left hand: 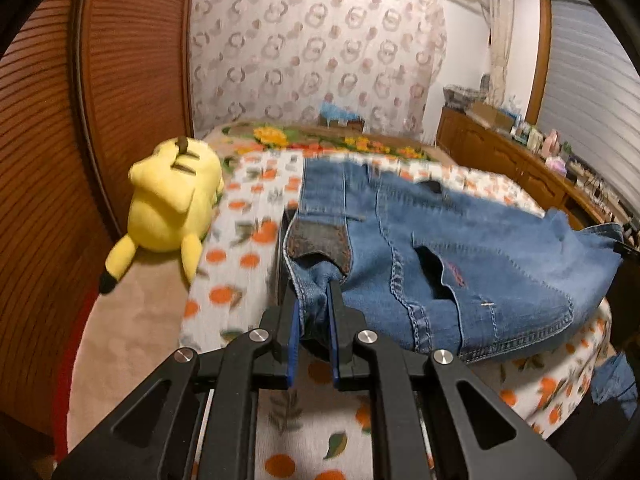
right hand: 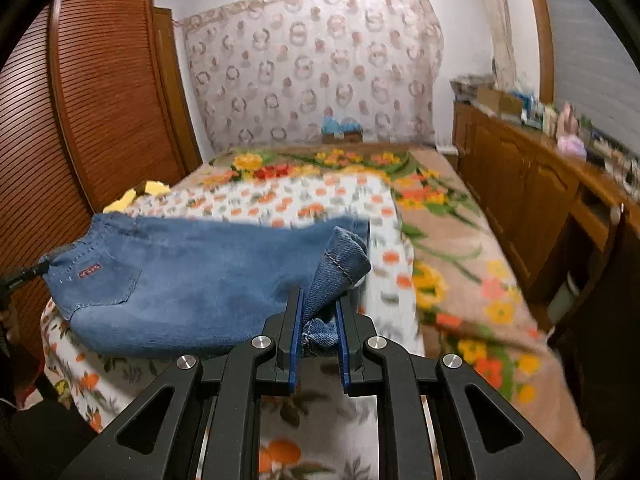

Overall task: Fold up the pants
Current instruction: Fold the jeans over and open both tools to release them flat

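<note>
Currently, the left gripper (left hand: 314,300) is clamped on a bunched fold of denim at the waistband end of the jeans (left hand: 460,248), beside the open fly. The right gripper (right hand: 320,312) is clamped on the hemmed cuff end of the jeans (right hand: 192,276), with the cuff edge pinched between its blue pads. The garment spans between the two grippers, held just above the orange-print sheet (left hand: 248,240) that covers the bed. A back pocket with a red label (right hand: 89,271) faces the right wrist camera. A yellow plush toy (left hand: 172,204) lies on the bed left of the jeans, apart from them. A floral blanket (right hand: 460,264) covers the bed's right side.
</note>
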Demonstrator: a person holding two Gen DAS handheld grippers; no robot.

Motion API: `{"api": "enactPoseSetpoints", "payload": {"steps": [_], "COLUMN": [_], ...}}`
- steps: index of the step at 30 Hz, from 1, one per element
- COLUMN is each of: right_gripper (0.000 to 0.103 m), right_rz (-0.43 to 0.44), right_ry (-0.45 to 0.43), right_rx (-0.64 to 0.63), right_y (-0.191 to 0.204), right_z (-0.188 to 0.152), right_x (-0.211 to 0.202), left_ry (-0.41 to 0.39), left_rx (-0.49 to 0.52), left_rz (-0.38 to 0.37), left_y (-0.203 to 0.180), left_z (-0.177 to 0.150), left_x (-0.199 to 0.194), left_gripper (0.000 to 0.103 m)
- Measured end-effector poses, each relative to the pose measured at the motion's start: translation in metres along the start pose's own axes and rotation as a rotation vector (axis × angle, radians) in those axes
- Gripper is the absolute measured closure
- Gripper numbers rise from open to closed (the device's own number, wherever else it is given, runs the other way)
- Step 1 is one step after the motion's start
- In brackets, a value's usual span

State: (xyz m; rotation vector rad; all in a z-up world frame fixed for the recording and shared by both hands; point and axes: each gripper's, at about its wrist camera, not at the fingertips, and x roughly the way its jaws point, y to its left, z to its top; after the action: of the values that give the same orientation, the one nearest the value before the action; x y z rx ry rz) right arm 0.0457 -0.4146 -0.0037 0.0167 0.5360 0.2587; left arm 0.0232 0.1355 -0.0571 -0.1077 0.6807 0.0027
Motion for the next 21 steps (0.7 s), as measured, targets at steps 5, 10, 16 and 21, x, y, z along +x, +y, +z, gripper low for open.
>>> {"api": "enactPoseSetpoints", "payload": {"steps": [5, 10, 16, 21], "right_gripper": [0.088, 0.083, 0.070, 0.061], "right_rz": [0.012, 0.008, 0.012, 0.000], "right_ry": [0.054, 0.072, 0.045, 0.046], "right_rx": [0.041, 0.066, 0.085, 0.100], "right_y": [-0.010, -0.016, -0.017, -0.020], "right_z": [-0.009, -0.003, 0.002, -0.007], "right_x": [0.016, 0.023, 0.022, 0.030], "left_ry": [0.038, 0.034, 0.007, -0.028], "left_rx": [0.016, 0.054, 0.080, 0.090], "left_rz": [0.015, 0.024, -0.008, -0.077], "left_y": [-0.005, -0.010, -0.021, -0.040], "left_z": [-0.008, -0.007, 0.001, 0.010], "left_x": [0.006, -0.001, -0.009, -0.010], "left_gripper": [0.087, 0.074, 0.051, 0.024]}}
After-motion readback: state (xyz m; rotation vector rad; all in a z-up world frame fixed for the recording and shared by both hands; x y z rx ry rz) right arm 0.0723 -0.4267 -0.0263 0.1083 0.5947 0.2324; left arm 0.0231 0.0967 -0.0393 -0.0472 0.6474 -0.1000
